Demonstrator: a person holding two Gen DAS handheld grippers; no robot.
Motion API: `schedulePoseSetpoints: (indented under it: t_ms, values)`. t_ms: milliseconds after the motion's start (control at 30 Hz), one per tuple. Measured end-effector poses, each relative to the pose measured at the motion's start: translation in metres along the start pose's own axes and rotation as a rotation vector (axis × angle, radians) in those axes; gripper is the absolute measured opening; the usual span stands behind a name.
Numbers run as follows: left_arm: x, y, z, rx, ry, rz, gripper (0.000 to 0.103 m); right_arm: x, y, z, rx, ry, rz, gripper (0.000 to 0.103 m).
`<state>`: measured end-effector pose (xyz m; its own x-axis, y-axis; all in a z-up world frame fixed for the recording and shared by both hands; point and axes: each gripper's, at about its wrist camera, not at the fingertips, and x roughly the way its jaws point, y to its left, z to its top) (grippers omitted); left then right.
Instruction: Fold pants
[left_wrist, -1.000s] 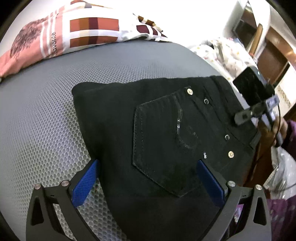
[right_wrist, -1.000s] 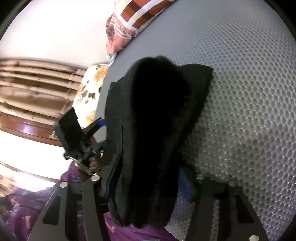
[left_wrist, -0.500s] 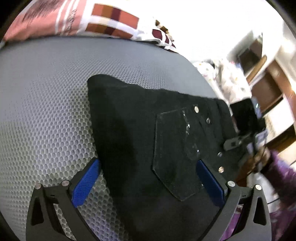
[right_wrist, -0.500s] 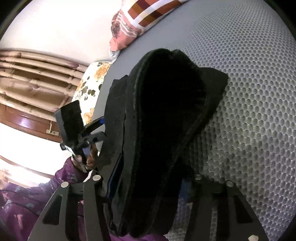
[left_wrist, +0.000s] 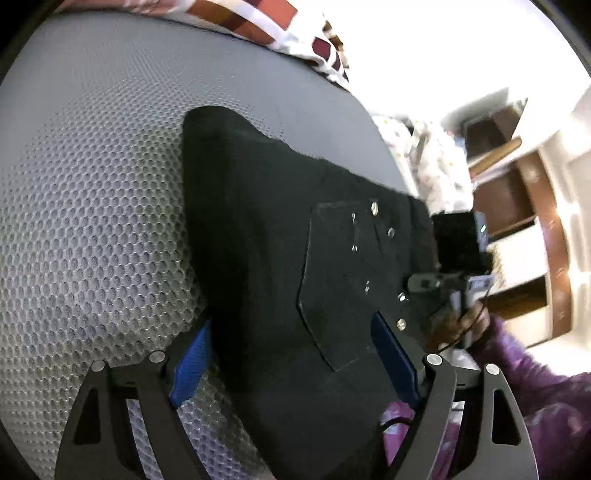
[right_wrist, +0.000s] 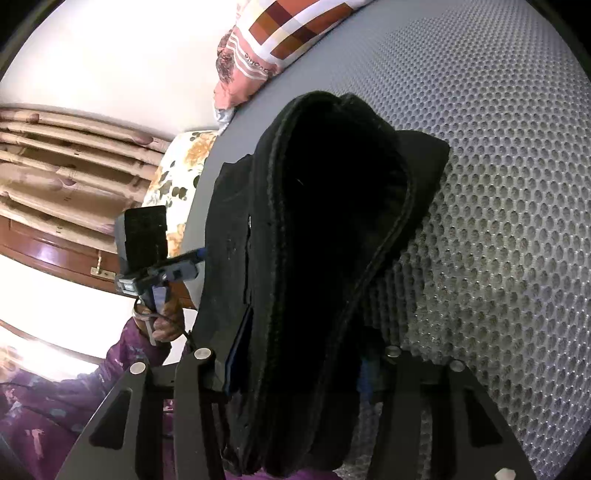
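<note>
Black pants (left_wrist: 277, 240) lie folded on the grey mesh mattress (left_wrist: 92, 184), back pocket and rivets facing up. My left gripper (left_wrist: 291, 343) straddles their near edge with its jaws closing. One blue pad (left_wrist: 190, 365) sits beside the fabric's left edge, the other (left_wrist: 393, 354) on the pocket side. My right gripper (right_wrist: 303, 350) is shut on a thick folded bundle of the pants (right_wrist: 325, 221) at the waist end, lifted a little off the mattress (right_wrist: 498, 184). The right gripper's body (left_wrist: 456, 251) shows beyond the waistband.
A patterned pillow (left_wrist: 258, 26) lies at the mattress's far end. A flowered sheet (right_wrist: 181, 166) and wooden furniture (right_wrist: 55, 166) flank one side, shelves (left_wrist: 517, 206) the other. A purple sleeve (left_wrist: 535, 387) is close by.
The left gripper rolled and slid along the pants' edge, and its blue pads came closer together around the fabric. The right gripper kept its grip and stayed nearly still.
</note>
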<state>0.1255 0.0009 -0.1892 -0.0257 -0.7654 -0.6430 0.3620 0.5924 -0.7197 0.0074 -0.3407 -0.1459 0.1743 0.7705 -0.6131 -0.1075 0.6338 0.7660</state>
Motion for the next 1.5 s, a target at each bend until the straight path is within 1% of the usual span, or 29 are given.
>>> schedulePoseSetpoints:
  t_ms: [67,133,167,267,300,333,367,433,467,567,633,700,733,767,800,833,867,900,933,1000,1033,1067,1100,1133,1200,1233,1333,1400,1500]
  values:
    - [-0.002,0.007,0.002,-0.04,-0.008,-0.048,0.082,0.001,0.002,0.002,-0.008,0.001,0.001,0.052]
    - [-0.001,0.006,0.002,-0.031,-0.02,-0.063,0.082,0.002,0.005,0.001,-0.016,-0.007,-0.001,0.054]
    - [0.002,0.002,0.002,-0.011,-0.029,-0.058,0.082,0.002,0.007,0.0,-0.02,-0.014,-0.003,0.054]
    - [0.007,-0.017,-0.005,0.084,-0.084,0.027,0.082,0.003,0.011,-0.003,-0.034,-0.042,-0.015,0.054]
    - [0.01,-0.023,-0.006,0.114,-0.098,0.062,0.082,0.004,0.012,-0.004,-0.032,-0.051,-0.019,0.05]
    - [0.013,-0.026,-0.005,0.135,-0.108,0.092,0.082,0.007,0.013,-0.005,-0.023,-0.059,-0.028,0.043]
    - [0.014,-0.029,-0.008,0.151,-0.118,0.122,0.081,0.008,0.013,-0.006,-0.015,-0.065,-0.032,0.042]
    - [0.015,-0.031,-0.01,0.164,-0.129,0.181,0.069,0.007,0.013,-0.008,-0.01,-0.071,-0.036,0.04]
    - [0.013,-0.028,-0.011,0.157,-0.134,0.202,0.058,0.006,0.013,-0.008,-0.009,-0.067,-0.037,0.039]
    - [0.007,-0.012,-0.009,0.087,-0.127,0.144,0.052,0.004,0.011,-0.008,-0.013,-0.059,-0.036,0.039]
    - [0.005,-0.007,-0.01,0.076,-0.121,0.129,0.05,0.004,0.011,-0.007,-0.014,-0.053,-0.034,0.039]
    - [0.005,-0.008,-0.009,0.081,-0.107,0.131,0.05,0.004,0.01,-0.007,-0.016,-0.044,-0.031,0.04]
    - [0.006,-0.007,-0.007,0.081,-0.095,0.128,0.05,0.005,0.008,-0.005,-0.004,-0.034,-0.014,0.043]
    - [0.006,-0.005,-0.004,0.067,-0.084,0.117,0.052,0.004,0.004,-0.003,0.023,-0.033,0.007,0.043]
    - [0.008,-0.006,0.0,0.054,-0.078,0.104,0.057,0.004,0.004,-0.002,0.037,-0.031,0.019,0.046]
    - [0.007,-0.004,0.002,0.035,-0.069,0.068,0.062,0.004,0.004,-0.002,0.035,-0.026,0.019,0.048]
    - [0.008,-0.002,0.004,0.019,-0.062,0.014,0.075,0.005,0.007,-0.001,0.023,-0.019,0.009,0.049]
    - [0.009,-0.002,0.005,0.008,-0.06,-0.012,0.083,0.007,0.011,-0.001,0.005,-0.013,0.0,0.052]
    - [0.011,-0.002,0.008,-0.011,-0.067,-0.028,0.086,0.008,0.012,0.0,0.003,-0.015,-0.002,0.054]
    - [0.016,-0.009,0.012,-0.012,-0.102,0.005,0.085,0.009,0.013,0.0,0.01,-0.026,-0.007,0.054]
    - [0.019,-0.018,0.009,0.021,-0.129,0.068,0.082,0.01,0.015,-0.001,0.01,-0.035,-0.017,0.051]
    - [0.022,-0.028,0.004,0.062,-0.152,0.153,0.073,0.011,0.015,-0.002,0.007,-0.045,-0.036,0.048]
    - [0.025,-0.034,-0.001,0.091,-0.167,0.22,0.061,0.011,0.016,-0.004,0.006,-0.057,-0.059,0.041]
    - [0.025,-0.036,-0.004,0.1,-0.181,0.259,0.056,0.01,0.015,-0.007,0.015,-0.067,-0.064,0.038]
    - [0.019,-0.032,-0.01,0.059,-0.209,0.263,0.044,0.008,0.013,-0.01,0.042,-0.089,-0.057,0.038]
    - [0.016,-0.034,-0.012,0.052,-0.221,0.276,0.042,0.008,0.015,-0.01,0.042,-0.093,-0.055,0.037]
    - [0.013,-0.048,-0.022,0.119,-0.237,0.35,0.038,0.009,0.024,-0.013,0.026,-0.101,-0.05,0.037]
    - [0.008,-0.051,-0.027,0.122,-0.247,0.363,0.033,0.011,0.028,-0.017,0.021,-0.101,-0.043,0.036]
    - [0.002,-0.063,-0.035,0.171,-0.258,0.411,0.031,0.014,0.028,-0.02,0.036,-0.111,-0.021,0.036]
